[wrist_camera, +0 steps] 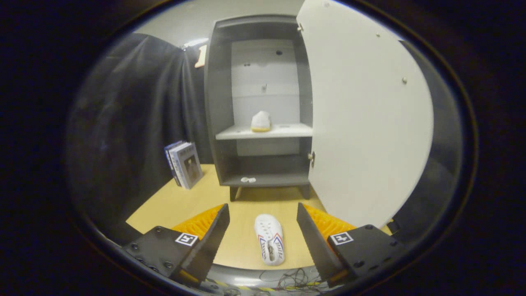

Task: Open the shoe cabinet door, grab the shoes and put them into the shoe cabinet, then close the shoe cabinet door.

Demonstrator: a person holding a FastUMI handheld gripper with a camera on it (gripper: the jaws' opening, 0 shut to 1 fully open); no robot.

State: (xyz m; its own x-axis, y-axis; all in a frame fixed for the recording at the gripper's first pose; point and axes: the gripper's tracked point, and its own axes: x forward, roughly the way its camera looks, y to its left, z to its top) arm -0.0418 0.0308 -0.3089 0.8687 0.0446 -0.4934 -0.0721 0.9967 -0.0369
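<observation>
Gripper view looks along the two fingers toward a grey shoe cabinet (263, 102) standing on short legs on a wooden counter (172, 205). Its white door (365, 123) is swung wide open to the right side, hinged at the cabinet's right edge. One pale shoe (261, 121) sits on the cabinet's white middle shelf (287, 131), heel end facing out. A small white object lies on the cabinet's bottom board; it is too small to identify. The second shoe (270, 244), white with red and blue striping on its sides, lies on the counter between the fingers, well in front of the cabinet, touching neither finger. The gripper (263, 213) is spread wide and holds nothing. A few books (184, 164) stand upright left of the cabinet, against the dark cloth wall. Loose cables show below the counter's near edge
</observation>
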